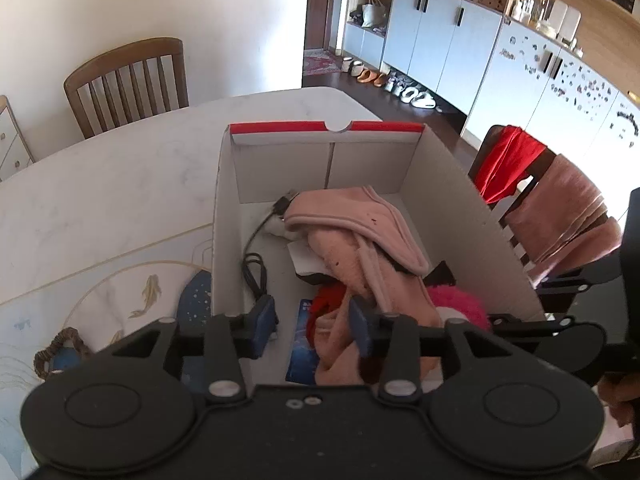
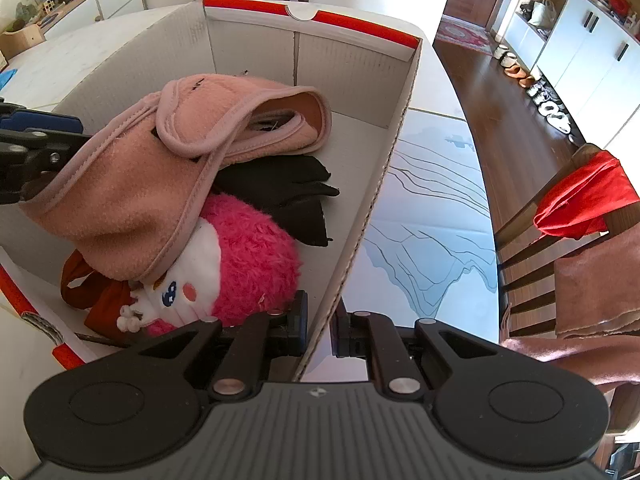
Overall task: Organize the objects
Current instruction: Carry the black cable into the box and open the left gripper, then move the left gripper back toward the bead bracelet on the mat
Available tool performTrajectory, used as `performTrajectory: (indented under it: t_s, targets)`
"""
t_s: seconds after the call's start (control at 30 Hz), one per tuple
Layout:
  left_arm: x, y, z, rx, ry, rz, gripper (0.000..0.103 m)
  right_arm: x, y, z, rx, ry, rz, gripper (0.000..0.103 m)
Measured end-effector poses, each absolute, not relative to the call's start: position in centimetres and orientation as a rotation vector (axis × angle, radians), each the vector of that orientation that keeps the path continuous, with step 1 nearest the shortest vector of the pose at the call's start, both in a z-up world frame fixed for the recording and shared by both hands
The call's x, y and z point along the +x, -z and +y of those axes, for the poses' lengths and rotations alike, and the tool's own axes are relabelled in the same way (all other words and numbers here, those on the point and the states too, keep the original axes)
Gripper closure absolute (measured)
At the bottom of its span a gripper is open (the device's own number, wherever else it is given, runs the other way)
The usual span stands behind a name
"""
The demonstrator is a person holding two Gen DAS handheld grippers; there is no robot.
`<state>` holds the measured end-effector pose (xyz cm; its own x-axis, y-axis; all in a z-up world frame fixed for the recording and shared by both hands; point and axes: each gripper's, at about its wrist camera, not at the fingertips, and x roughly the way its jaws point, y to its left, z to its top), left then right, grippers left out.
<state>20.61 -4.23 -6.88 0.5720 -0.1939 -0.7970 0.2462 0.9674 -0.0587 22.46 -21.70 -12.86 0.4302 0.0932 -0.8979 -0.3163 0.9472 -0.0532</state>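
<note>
A white cardboard box (image 1: 460,200) with a red rim stands on the table. In it lie a pink fleece garment (image 1: 360,224), a pink plush toy (image 1: 460,300), a black cable (image 1: 254,272), a red cloth (image 1: 324,300) and a blue card (image 1: 302,344). My left gripper (image 1: 312,326) hangs open just above the box's near end, with the pink garment draped loosely against its right pad. The right wrist view shows the garment (image 2: 132,184) over the plush toy (image 2: 248,248) and a black cloth (image 2: 288,188). My right gripper (image 2: 320,326) is shut on the box's right wall (image 2: 376,184).
A printed mat (image 1: 100,280) covers the marble table (image 1: 120,168), with a brown hair tie (image 1: 60,348) on it left of the box. A wooden chair (image 1: 128,80) stands at the far side. Another chair (image 2: 560,216) on the right carries red cloth and a pink towel.
</note>
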Motion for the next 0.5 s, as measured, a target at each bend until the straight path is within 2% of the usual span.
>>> performTrajectory:
  t_s: [0.13, 0.5]
  targets:
    - [20.0, 6.3, -4.0, 0.052, 0.252, 0.904, 0.045, 22.5, 12.8, -21.7, -0.222, -0.255, 1.101, 0.093]
    - [18.6, 4.6, -2.5, 0.011, 0.242, 0.851, 0.031, 22.6, 12.8, -21.6, -0.219, -0.242, 1.105, 0.093]
